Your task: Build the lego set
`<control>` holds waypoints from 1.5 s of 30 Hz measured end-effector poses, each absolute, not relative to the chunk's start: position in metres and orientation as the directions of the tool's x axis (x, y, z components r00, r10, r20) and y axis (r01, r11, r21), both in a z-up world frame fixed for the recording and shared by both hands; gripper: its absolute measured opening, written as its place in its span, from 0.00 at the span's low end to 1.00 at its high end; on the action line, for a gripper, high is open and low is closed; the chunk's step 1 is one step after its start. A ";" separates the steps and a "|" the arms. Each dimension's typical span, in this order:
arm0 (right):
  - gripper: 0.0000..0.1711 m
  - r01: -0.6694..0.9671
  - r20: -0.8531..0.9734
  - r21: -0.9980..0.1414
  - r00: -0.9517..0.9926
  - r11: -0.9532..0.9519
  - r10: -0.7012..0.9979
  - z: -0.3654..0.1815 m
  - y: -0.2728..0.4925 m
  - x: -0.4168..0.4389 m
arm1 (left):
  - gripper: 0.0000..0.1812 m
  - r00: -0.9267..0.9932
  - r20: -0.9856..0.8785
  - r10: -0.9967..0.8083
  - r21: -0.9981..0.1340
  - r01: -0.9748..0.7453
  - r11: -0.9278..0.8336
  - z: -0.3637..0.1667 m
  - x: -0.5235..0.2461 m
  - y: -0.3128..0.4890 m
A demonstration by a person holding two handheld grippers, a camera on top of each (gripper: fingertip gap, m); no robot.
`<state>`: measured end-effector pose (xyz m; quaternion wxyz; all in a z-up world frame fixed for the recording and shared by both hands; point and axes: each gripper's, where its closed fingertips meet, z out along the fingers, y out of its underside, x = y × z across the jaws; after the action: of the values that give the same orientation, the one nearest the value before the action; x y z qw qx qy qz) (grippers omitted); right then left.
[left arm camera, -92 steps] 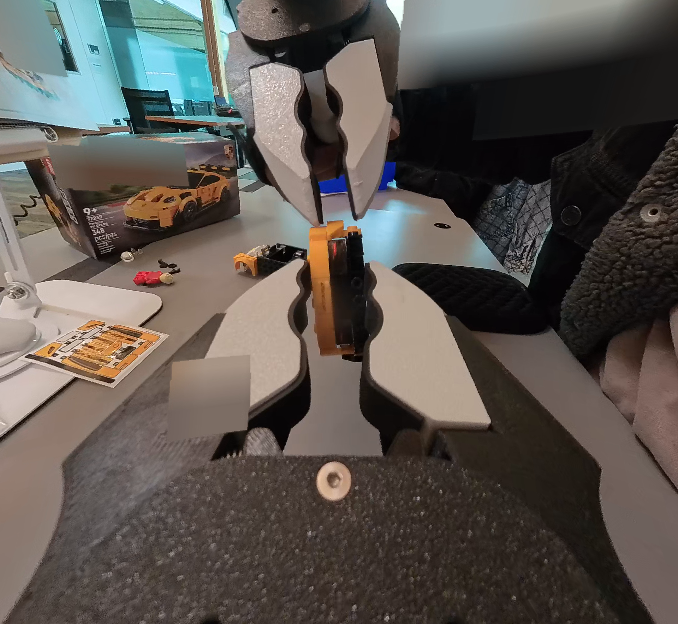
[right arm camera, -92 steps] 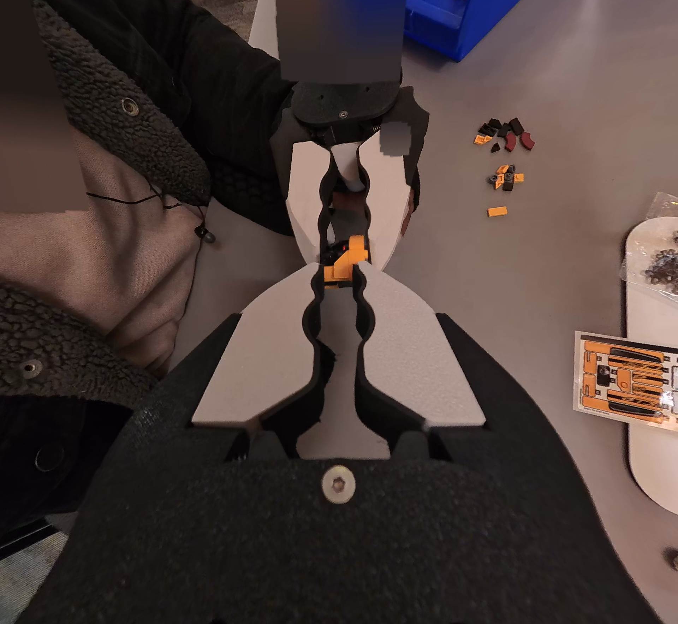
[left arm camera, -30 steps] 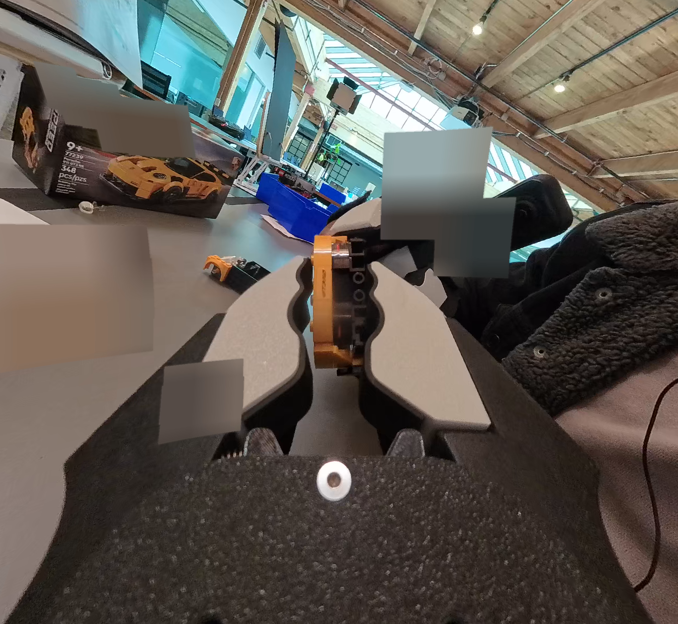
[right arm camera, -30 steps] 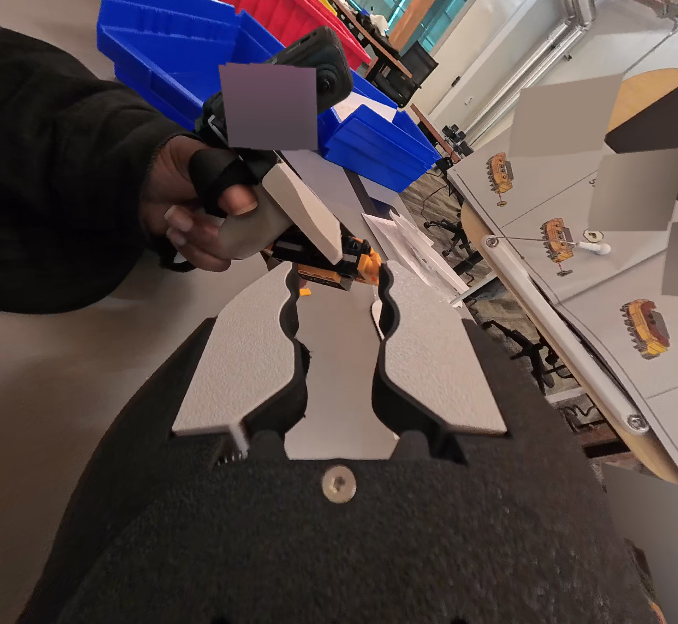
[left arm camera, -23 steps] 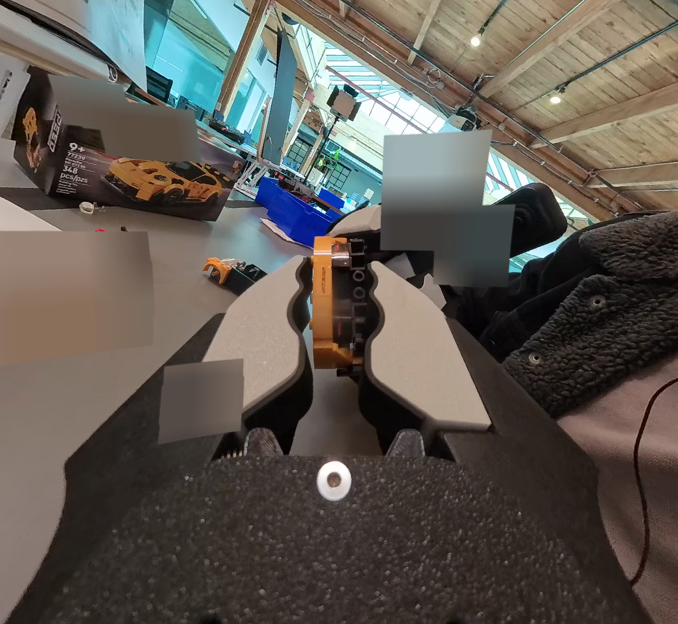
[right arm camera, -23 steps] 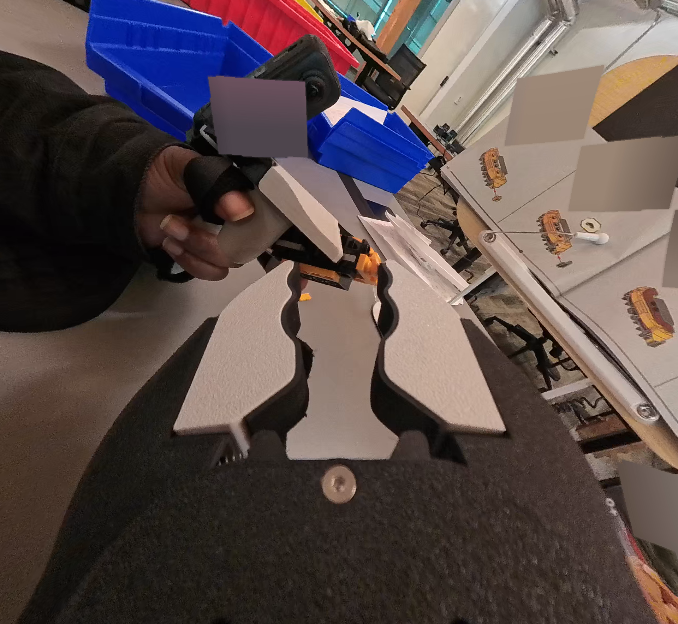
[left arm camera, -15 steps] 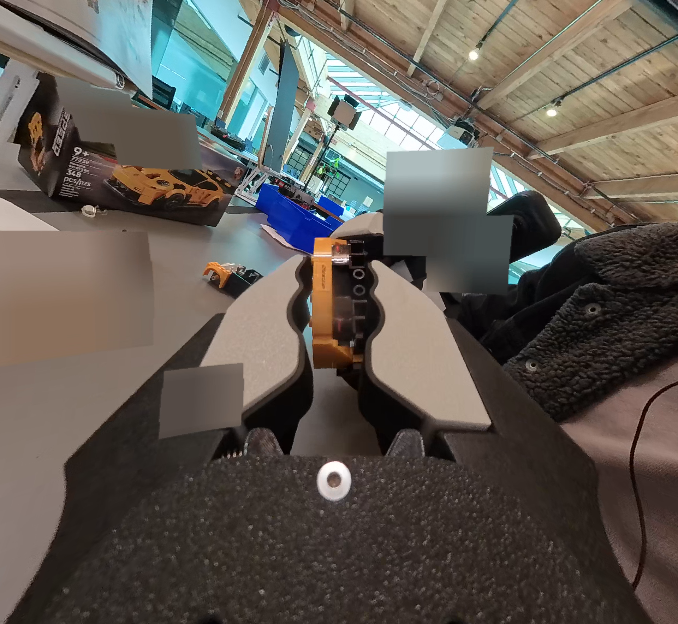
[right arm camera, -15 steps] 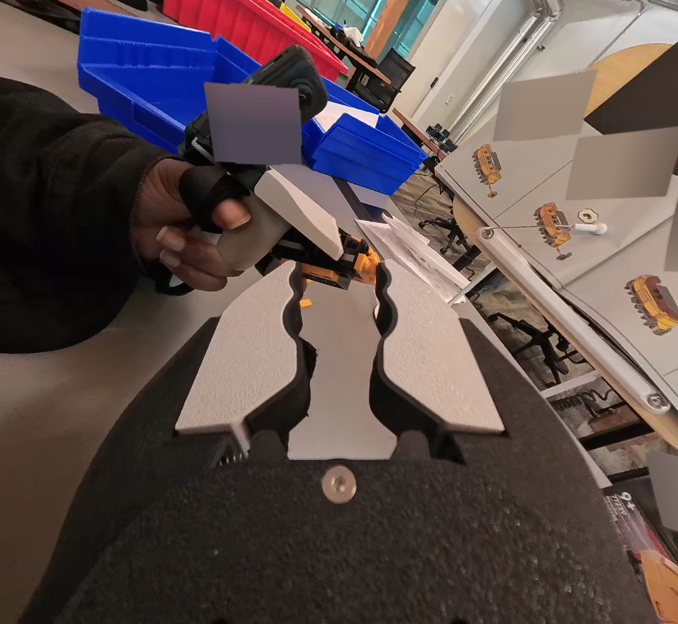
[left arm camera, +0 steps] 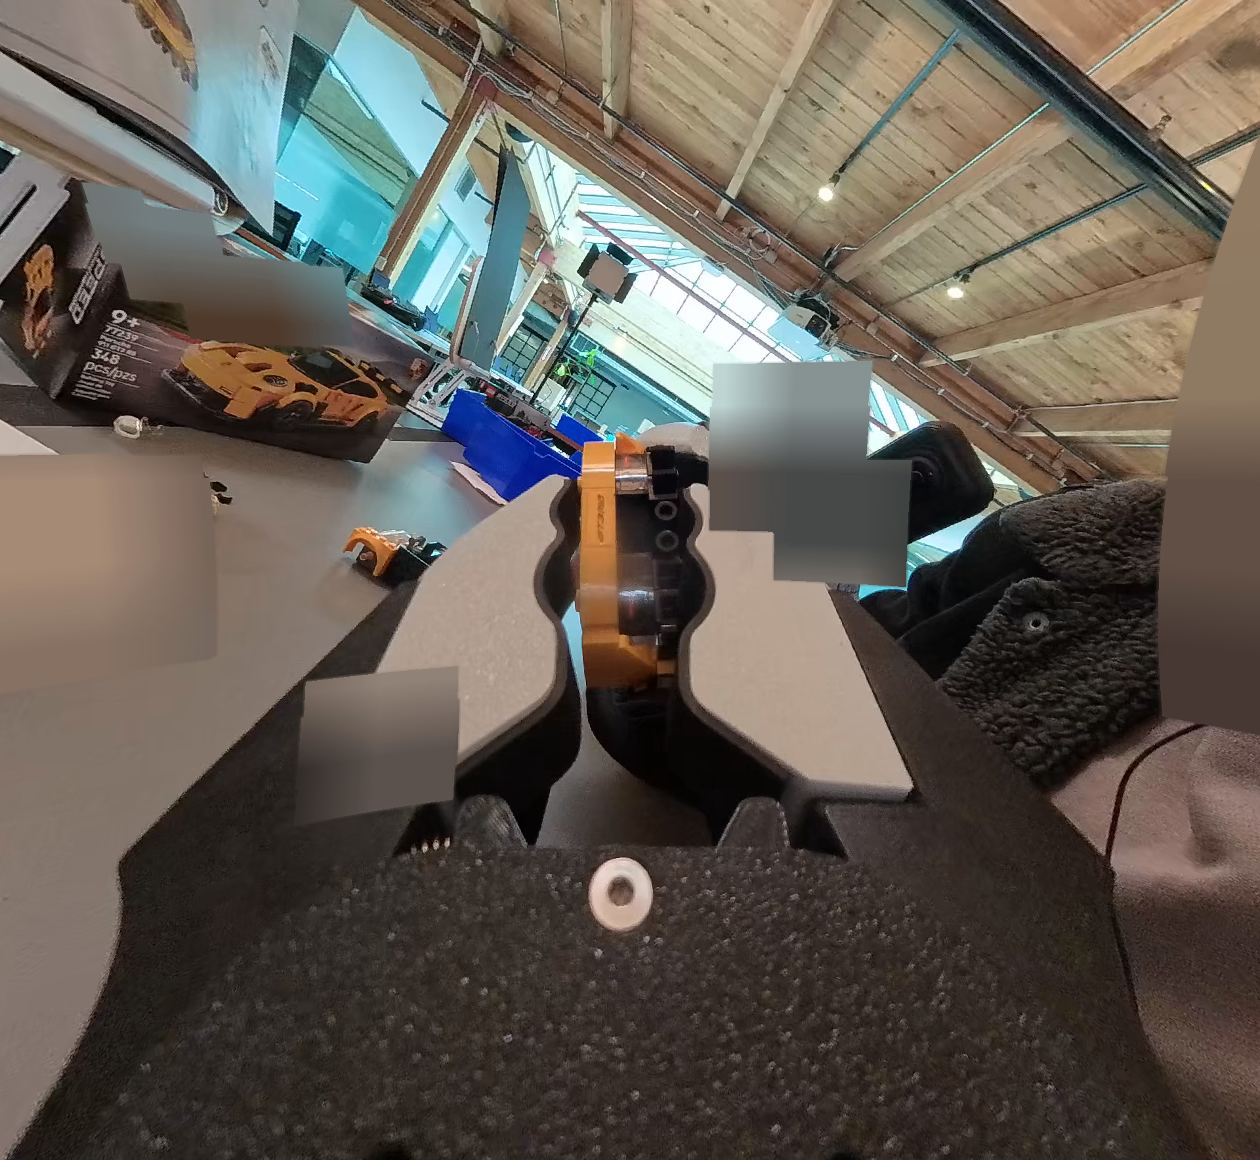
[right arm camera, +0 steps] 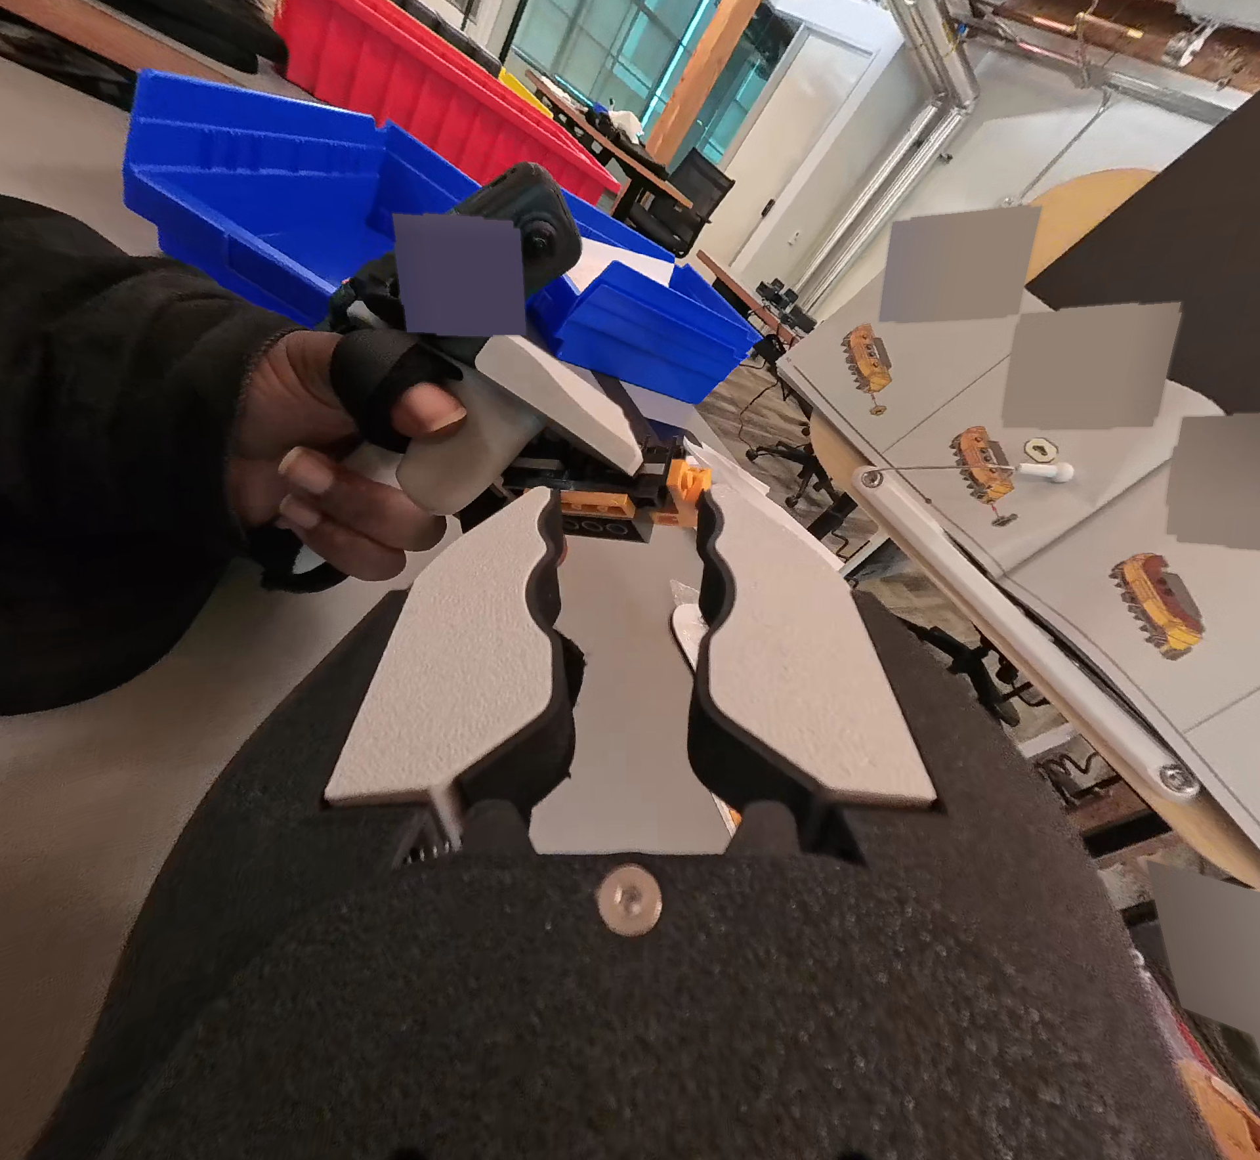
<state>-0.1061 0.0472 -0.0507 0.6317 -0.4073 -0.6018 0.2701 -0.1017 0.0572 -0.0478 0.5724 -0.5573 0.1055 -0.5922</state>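
Note:
My left gripper (left arm camera: 624, 503) is shut on an orange and black lego car assembly (left arm camera: 613, 581), held on edge above the grey table (left arm camera: 136, 786). In the right wrist view a hand holds that left gripper (right arm camera: 566, 397), and the assembly (right arm camera: 613, 506) sticks out of it at the tips of my right gripper (right arm camera: 627, 506). The right gripper is open and empty, its fingertips (right arm camera: 538, 513) flanking the end of the assembly. I cannot tell whether they touch it. In the left wrist view a white tip of the right gripper (left arm camera: 675, 438) shows just behind the assembly.
A small orange and black sub-assembly (left arm camera: 388, 554) lies on the table to the left. The lego box (left arm camera: 204, 363) stands at the back left. Blue bins (right arm camera: 273, 193) and a red bin (right arm camera: 409, 56) lie behind. An open instruction booklet (right arm camera: 988, 479) stands on the right.
My right gripper has closed in on the assembly, and its open fingertips now flank the assembly's end. The left gripper keeps its hold and has tilted slightly.

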 end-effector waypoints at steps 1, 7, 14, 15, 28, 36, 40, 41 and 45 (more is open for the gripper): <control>0.22 0.151 0.542 -0.838 0.123 0.524 0.831 -0.051 0.047 -0.106 | 0.15 0.271 0.544 -0.795 -0.760 0.560 -0.329 -0.048 -0.101 0.057; 0.22 0.184 0.540 -0.835 0.087 0.519 0.837 -0.056 0.048 -0.104 | 0.15 0.271 0.551 -0.789 -0.766 0.540 -0.350 -0.053 -0.099 0.058; 0.20 0.238 0.584 -0.792 0.026 0.562 0.812 -0.064 0.048 -0.098 | 0.15 0.275 0.552 -0.787 -0.788 0.482 -0.384 -0.062 -0.092 0.056; 0.20 0.248 0.588 -0.786 0.017 0.566 0.809 -0.066 0.048 -0.096 | 0.15 0.276 0.552 -0.787 -0.790 0.475 -0.388 -0.063 -0.091 0.056; 0.17 0.190 0.614 -0.772 -0.020 0.606 0.789 -0.064 0.041 -0.082 | 0.15 0.380 0.358 -0.853 -0.917 0.317 -0.244 -0.064 -0.079 0.048; 0.19 0.067 0.337 -0.934 -0.169 0.352 0.926 -0.050 0.031 -0.058 | 0.15 0.520 -0.263 -0.813 -0.959 -0.051 0.278 -0.063 -0.061 0.027; 0.16 0.067 0.303 -0.939 -0.305 0.337 0.903 -0.053 0.019 -0.046 | 0.15 0.491 -0.400 -0.774 -0.916 -0.179 0.360 -0.072 -0.048 0.021; 0.16 0.085 0.315 -0.930 -0.323 0.359 0.892 -0.057 0.018 -0.045 | 0.15 0.485 -0.420 -0.767 -0.907 -0.191 0.376 -0.072 -0.046 0.020; 0.17 0.108 0.347 -0.906 -0.366 0.409 0.864 -0.063 0.011 -0.039 | 0.15 0.450 -0.464 -0.763 -0.885 -0.188 0.427 -0.071 -0.037 0.013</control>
<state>-0.0392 0.0111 -0.0632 0.4471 -0.3419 -0.7105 0.4223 -0.0367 0.0130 -0.0715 0.6938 -0.4937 0.4817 -0.2072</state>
